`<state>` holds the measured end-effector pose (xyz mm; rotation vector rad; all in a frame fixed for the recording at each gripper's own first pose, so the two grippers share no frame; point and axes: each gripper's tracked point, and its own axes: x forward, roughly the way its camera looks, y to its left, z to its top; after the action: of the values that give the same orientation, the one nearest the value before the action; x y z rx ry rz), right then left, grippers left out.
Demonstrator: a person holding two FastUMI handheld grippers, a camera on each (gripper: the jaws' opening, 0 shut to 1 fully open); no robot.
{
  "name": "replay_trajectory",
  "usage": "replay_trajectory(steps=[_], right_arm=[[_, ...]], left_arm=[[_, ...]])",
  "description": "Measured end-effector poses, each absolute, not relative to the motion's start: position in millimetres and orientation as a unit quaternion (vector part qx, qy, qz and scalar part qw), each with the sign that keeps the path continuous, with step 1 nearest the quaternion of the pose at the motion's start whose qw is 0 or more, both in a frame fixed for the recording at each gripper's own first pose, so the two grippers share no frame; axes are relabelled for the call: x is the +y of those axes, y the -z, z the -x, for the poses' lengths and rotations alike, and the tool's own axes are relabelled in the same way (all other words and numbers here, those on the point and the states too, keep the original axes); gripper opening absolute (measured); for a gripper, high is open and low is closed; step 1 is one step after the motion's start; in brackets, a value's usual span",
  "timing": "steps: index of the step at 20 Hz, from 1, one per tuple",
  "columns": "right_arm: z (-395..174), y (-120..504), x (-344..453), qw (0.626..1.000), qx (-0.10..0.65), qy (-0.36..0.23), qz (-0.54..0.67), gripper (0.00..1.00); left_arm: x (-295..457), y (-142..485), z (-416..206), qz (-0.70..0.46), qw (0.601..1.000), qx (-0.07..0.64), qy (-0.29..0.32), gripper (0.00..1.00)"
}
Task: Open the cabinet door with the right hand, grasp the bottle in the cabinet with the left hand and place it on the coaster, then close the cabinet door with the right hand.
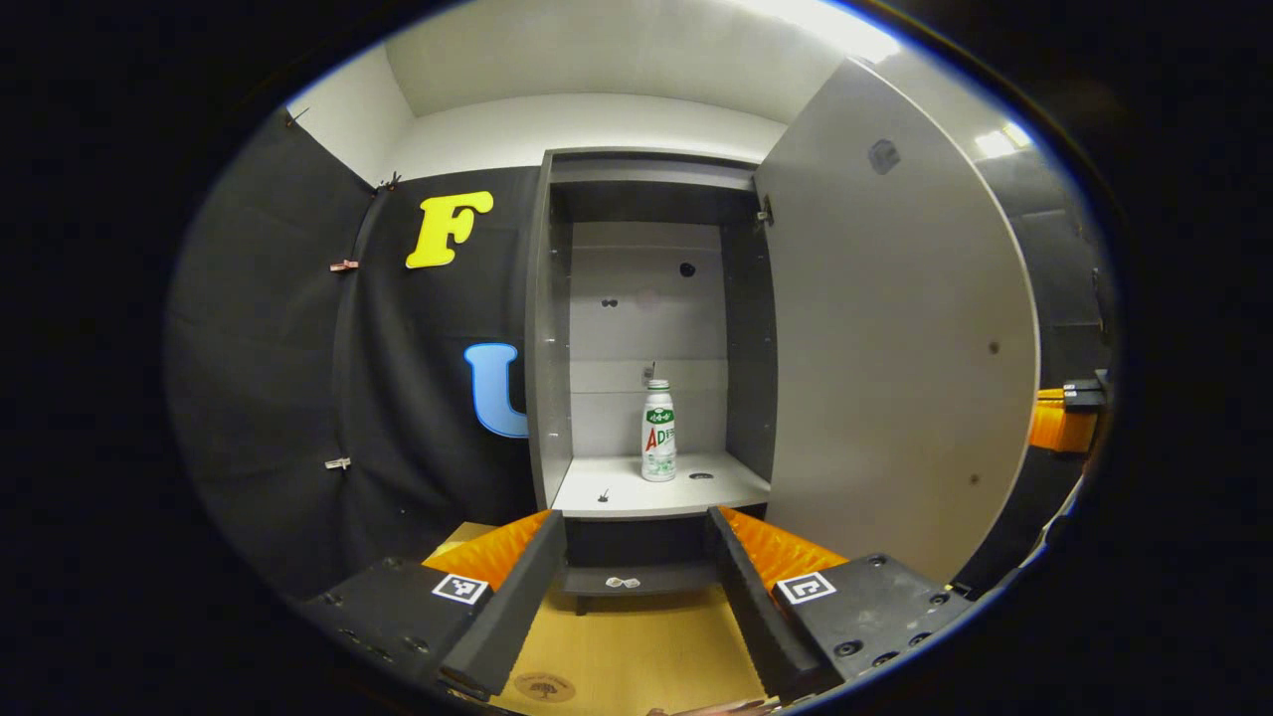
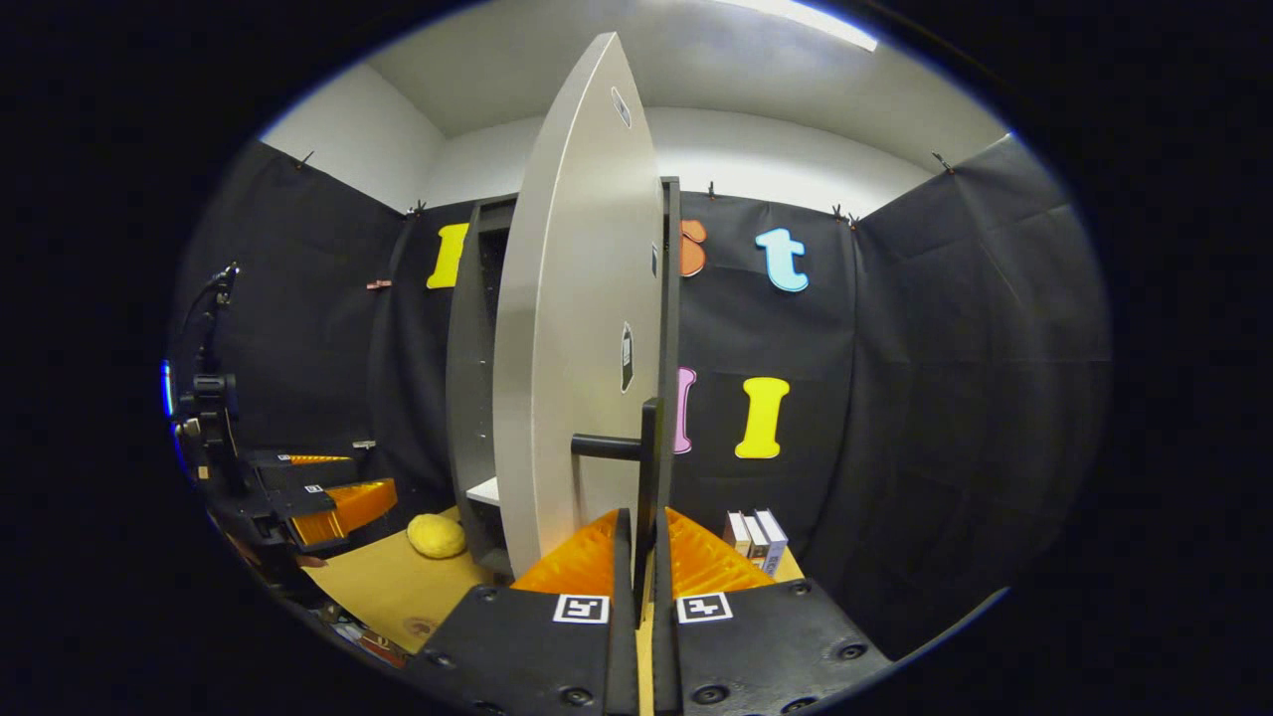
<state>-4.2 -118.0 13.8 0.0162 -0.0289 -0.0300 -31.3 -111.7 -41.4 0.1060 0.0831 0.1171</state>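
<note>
In the open cabinet [image 1: 646, 328] stands the bottle [image 1: 658, 431]; left jaws apart, right jaws clamp the handle [image 2: 648, 467].

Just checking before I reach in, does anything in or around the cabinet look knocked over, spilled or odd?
Nothing stands out. The bottle stands upright on the cabinet shelf, with no spill around it. The cabinet door is swung wide open, with the right gripper closed on its handle, and the left gripper is open in front of the shelf.

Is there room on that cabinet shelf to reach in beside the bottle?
Yes. The shelf is bare left of the bottle, up to the cabinet's left wall; right of it is a narrower strip. The door is swung wide, and the left gripper faces an unblocked opening. The right gripper pinches the handle.
</note>
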Motion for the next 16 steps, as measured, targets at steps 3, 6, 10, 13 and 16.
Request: replay_trajectory(steps=[3, 6, 10, 13, 16], right_arm=[[7.9, -16.3, -127.6, 0.999, -0.014, 0.024, -0.031, 0.05], [16.4, -23.6, -127.7, 0.999, -0.032, 0.025, -0.031, 0.06], [29.8, -33.5, -132.7, 0.997, -0.046, 0.061, -0.029, 0.07], [46.2, -32.0, -134.4, 0.994, -0.040, 0.101, -0.031, 0.10], [62.0, -36.2, -122.1, 0.989, -0.049, 0.138, 0.002, 0.14]], left_arm=[[-110.4, 37.5, 9.4, -0.050, 0.997, 0.039, -0.051, 0.90], [-121.9, 28.1, -22.7, -0.028, 0.999, 0.024, -0.009, 0.90], [-116.8, 20.9, -82.6, -0.051, 0.998, 0.020, 0.013, 0.89], [-129.3, 27.4, -126.4, -0.057, 0.996, 0.018, 0.059, 0.89], [-130.1, 28.4, -162.6, -0.042, 0.995, 0.007, 0.094, 0.88]])
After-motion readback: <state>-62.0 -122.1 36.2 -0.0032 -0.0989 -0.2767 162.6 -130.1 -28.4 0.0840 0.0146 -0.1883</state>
